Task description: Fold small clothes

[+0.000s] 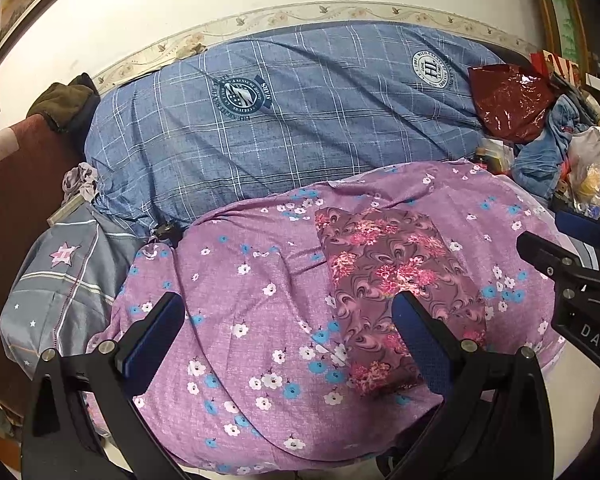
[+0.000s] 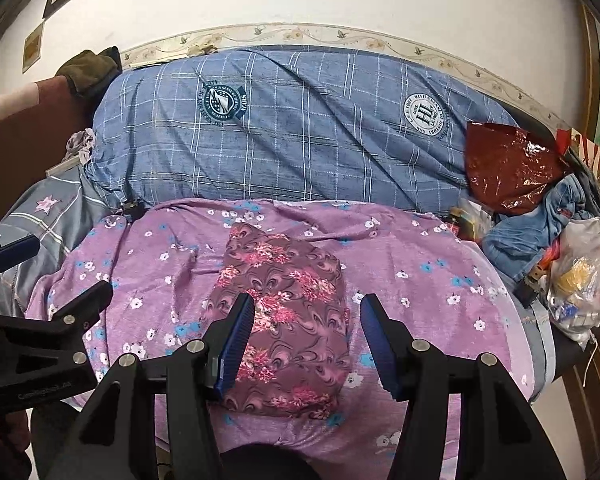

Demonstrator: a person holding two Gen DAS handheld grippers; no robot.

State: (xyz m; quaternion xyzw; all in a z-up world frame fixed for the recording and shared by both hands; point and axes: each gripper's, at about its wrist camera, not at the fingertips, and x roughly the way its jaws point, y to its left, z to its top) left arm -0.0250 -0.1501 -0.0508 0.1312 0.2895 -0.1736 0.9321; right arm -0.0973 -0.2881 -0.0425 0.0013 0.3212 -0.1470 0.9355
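Already the small garment looks folded: from the left wrist view it lies as a neat, flat oblong of maroon cloth printed with pink flowers and swirls, on the lilac flowered sheet that covers the near part of the bed, toward the sheet's right side. The left gripper hangs above the sheet with its jaws wide apart and nothing between them; its right blue pad sits over the garment's near edge, though whether it touches I cannot tell. The right gripper pokes in from the right edge. Behind, a blue checked quilt runs along the wall side of the bed.

From the right wrist view, the garment sits between the spread jaws of the right gripper, which are open and hold nothing. The cloth looks thin, soft and slightly crinkled, its corners rounded. Little seems left beyond a final smoothing or setting it aside; no other small clothes waiting to be folded are plain to see.
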